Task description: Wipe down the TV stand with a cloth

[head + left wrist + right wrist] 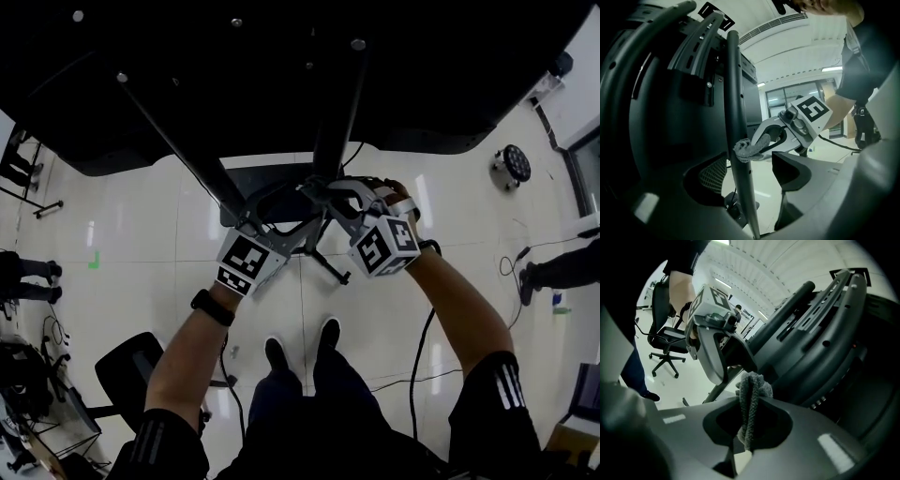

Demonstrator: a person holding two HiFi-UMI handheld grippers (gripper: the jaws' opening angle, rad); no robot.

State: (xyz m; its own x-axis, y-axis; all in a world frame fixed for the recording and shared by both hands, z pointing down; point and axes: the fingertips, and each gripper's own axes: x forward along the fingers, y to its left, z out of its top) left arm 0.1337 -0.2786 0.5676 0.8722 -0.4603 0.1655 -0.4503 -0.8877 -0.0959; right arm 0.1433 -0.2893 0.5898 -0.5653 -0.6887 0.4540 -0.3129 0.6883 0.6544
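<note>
Cloth (750,404): grey, knitted, bunched into a fold and pinched tight in the right tongs (749,426), which are closed on it. Its free end is pressed against a black bar (736,93) of the TV stand (333,122), at 12 o'clock from the left tongs (750,171) in the left gripper view. The left tongs stand apart with the same bar running up between them; a gap shows on the bar's 3 o'clock side, and whether the other side touches cannot be told. In the head view both tongs meet under the stand's dark top, cubes side by side. The person's shoes (300,352) stand at 6 o'clock on a pale tiled floor (141,234), an office chair (131,370) at 8 o'clock
</note>
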